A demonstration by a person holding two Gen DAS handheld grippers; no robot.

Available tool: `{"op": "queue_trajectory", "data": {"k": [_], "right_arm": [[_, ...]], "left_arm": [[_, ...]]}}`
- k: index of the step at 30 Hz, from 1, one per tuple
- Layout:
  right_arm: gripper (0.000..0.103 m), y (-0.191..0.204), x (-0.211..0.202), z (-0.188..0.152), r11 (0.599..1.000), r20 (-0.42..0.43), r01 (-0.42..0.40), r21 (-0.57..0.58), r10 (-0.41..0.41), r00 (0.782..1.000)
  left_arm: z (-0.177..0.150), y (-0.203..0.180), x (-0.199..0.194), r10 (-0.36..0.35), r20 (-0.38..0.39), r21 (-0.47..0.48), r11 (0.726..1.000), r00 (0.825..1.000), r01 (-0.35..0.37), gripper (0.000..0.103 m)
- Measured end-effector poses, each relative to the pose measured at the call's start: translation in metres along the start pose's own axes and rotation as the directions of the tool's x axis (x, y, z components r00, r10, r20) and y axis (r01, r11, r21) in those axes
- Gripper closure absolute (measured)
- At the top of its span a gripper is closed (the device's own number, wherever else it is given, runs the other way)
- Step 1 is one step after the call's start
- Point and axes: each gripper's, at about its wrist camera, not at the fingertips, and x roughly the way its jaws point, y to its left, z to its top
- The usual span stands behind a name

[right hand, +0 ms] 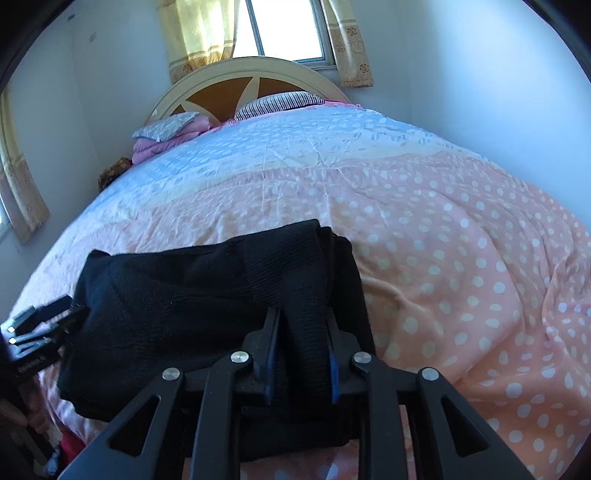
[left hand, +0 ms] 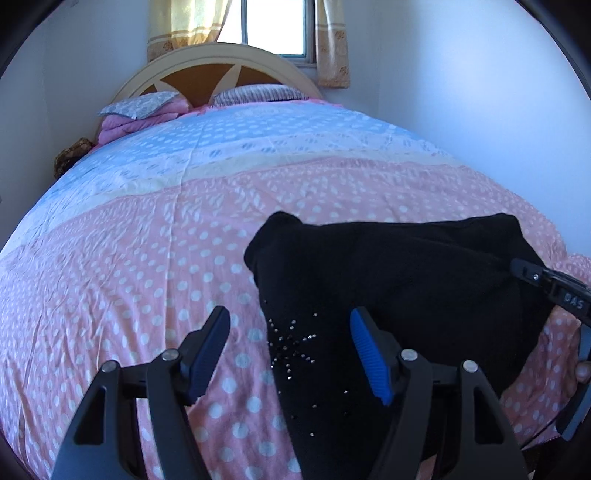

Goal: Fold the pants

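So your black pants (left hand: 388, 280) are sitting near the foot end of the bed, on the pink polka-dot part of the bedspread (left hand: 147, 258), already bunched into a thick, partly folded bundle. The long axis runs pretty much across the bed, side to side, and in the right wrist view the ribbed band end (right hand: 284, 258) is up on top, on the right side of the bundle. Your left gripper (left hand: 291, 354) is tilted down toward the bed with its jaws spread wide and nothing pinched; one finger hangs over the pink cover, the blue-padded one over the black fabric, straddling the pants' left edge. Can't tell if it's touching the cloth or just above it. Your right gripper (right hand: 301, 354) is also angled downward and it's clamped on a raised fold of the pants, jaws narrow with the fabric squeezed between the pads. Stuff only one view gives you: the left camera shows a little sparkly stud pattern (left hand: 295, 347) on the fabric, plus the right gripper poking in at the far right edge. The right camera shows the stacked layers and the ribbed band, and the left gripper at its lower left. Both views have the headboard (left hand: 218, 62), pillows and curtained window (left hand: 273, 26) up at the far end.
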Motion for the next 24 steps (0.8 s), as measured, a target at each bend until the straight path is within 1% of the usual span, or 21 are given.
{"op": "queue_trajectory", "data": {"k": [2,3,5,6,7,8,9,11,12,13,14,16,17,18,20,21,22,23,24], "right_arm": [[0.076,-0.009,-0.002,0.002,0.997,-0.006,-0.048,0.063,0.048,0.999],[0.076,-0.016,-0.006,0.004,0.990,0.012,-0.076,0.120,0.075,0.997],[0.076,-0.028,-0.025,0.005,0.967,0.121,-0.115,0.229,0.089,0.989],[0.076,-0.031,-0.037,0.007,0.964,0.174,-0.116,0.239,0.075,0.982],[0.076,-0.028,-0.043,0.009,0.970,0.198,-0.115,0.214,0.072,0.977],[0.076,-0.023,-0.046,0.010,0.976,0.210,-0.125,0.177,0.087,0.974],[0.076,-0.015,-0.045,0.009,0.979,0.207,-0.151,0.140,0.120,0.971],[0.076,-0.001,-0.036,0.007,0.974,0.165,-0.208,0.091,0.191,0.968],[0.076,0.010,-0.030,0.004,0.971,0.128,-0.231,0.057,0.223,0.966],[0.076,0.022,-0.023,0.001,0.971,0.087,-0.238,0.014,0.235,0.968],[0.076,0.033,-0.016,-0.002,0.973,0.043,-0.229,-0.031,0.230,0.972],[0.076,0.048,0.004,-0.009,0.977,-0.080,-0.187,-0.098,0.179,0.981],[0.076,0.052,0.010,-0.015,0.978,-0.098,-0.164,-0.128,0.152,0.984],[0.076,0.054,0.008,-0.017,0.977,-0.074,-0.159,-0.140,0.150,0.986],[0.076,0.053,0.008,-0.015,0.978,-0.081,-0.163,-0.132,0.153,0.985],[0.076,0.051,0.009,-0.015,0.978,-0.078,-0.174,-0.112,0.166,0.983],[0.075,0.049,0.010,-0.016,0.978,-0.074,-0.183,-0.098,0.176,0.982],[0.075,0.048,0.010,-0.015,0.978,-0.071,-0.189,-0.088,0.184,0.980],[0.075,0.047,0.011,-0.015,0.978,-0.070,-0.195,-0.081,0.189,0.979]], "left_arm": [[0.000,0.002,0.000,0.010,-0.007,-0.005,1.000,1.000,-0.010,0.027],[0.000,0.003,0.000,0.023,-0.006,0.001,1.000,1.000,-0.023,0.026],[0.000,0.003,0.000,0.031,-0.006,0.005,1.000,1.000,-0.031,0.025],[-0.001,0.002,0.000,0.032,-0.008,0.003,0.999,0.999,-0.032,0.025],[-0.002,0.003,-0.001,0.033,-0.010,-0.003,0.999,0.999,-0.033,0.025],[-0.001,0.002,0.000,0.035,-0.011,-0.004,0.999,0.999,-0.035,0.025],[-0.002,0.001,0.000,0.039,-0.012,-0.003,0.999,0.999,-0.039,0.025],[-0.001,-0.001,-0.001,0.047,-0.013,0.003,0.999,0.999,-0.047,0.025],[-0.001,-0.001,-0.001,0.050,-0.016,0.004,0.999,0.999,-0.050,0.025],[-0.001,-0.001,0.000,0.052,-0.019,0.004,0.999,0.998,-0.052,0.025],[-0.001,0.000,-0.001,0.052,-0.023,0.000,0.999,0.998,-0.053,0.025],[0.002,0.001,-0.005,0.054,-0.028,-0.010,0.998,0.998,-0.055,0.025],[0.005,0.000,-0.009,0.054,-0.019,-0.012,0.998,0.998,-0.054,0.025],[0.012,-0.004,-0.018,0.037,0.016,0.001,0.999,0.999,-0.037,0.025],[0.023,-0.014,-0.033,0.008,0.089,0.042,0.999,0.996,-0.011,0.025],[0.031,-0.024,-0.040,-0.006,0.136,0.079,0.997,0.991,-0.005,0.025],[0.037,-0.032,-0.041,-0.011,0.159,0.103,0.995,0.987,-0.005,0.024],[0.042,-0.038,-0.040,-0.015,0.166,0.119,0.993,0.986,-0.005,0.024],[0.048,-0.045,-0.032,-0.020,0.154,0.127,0.992,0.988,0.000,0.024]]}}
